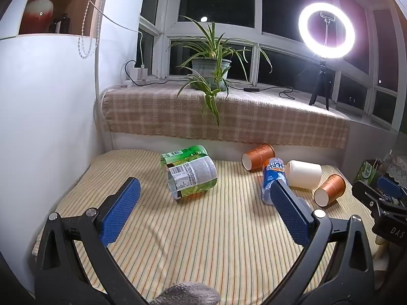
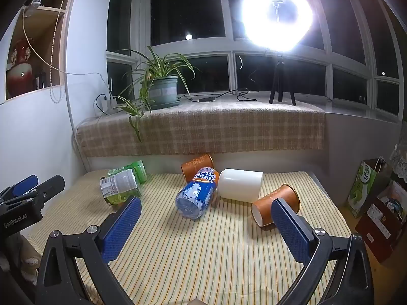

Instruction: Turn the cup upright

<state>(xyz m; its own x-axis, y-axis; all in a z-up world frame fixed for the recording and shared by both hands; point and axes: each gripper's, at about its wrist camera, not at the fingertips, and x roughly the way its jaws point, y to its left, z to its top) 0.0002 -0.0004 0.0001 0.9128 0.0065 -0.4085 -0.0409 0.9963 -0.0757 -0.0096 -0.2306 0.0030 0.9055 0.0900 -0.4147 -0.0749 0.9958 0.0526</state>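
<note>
Several containers lie on their sides on a striped mat (image 1: 203, 228). A white cup (image 1: 304, 174) (image 2: 240, 184) lies in the middle right. One orange paper cup (image 1: 258, 156) (image 2: 197, 166) lies at the back, another orange cup (image 1: 329, 189) (image 2: 276, 203) at the right. A blue Arctic Ocean bottle (image 1: 273, 178) (image 2: 197, 194) and a green bottle (image 1: 189, 174) (image 2: 122, 184) also lie down. My left gripper (image 1: 204, 208) is open and empty above the mat. My right gripper (image 2: 206, 218) is open and empty, its right finger (image 2: 290, 228) next to the near orange cup.
A checked cloth covers the window ledge (image 1: 229, 117) behind the mat, with a potted plant (image 1: 211, 68) and a ring light on a tripod (image 1: 325, 35). A white wall (image 1: 45, 127) stands at the left. Bags and boxes (image 2: 374, 198) stand at the right.
</note>
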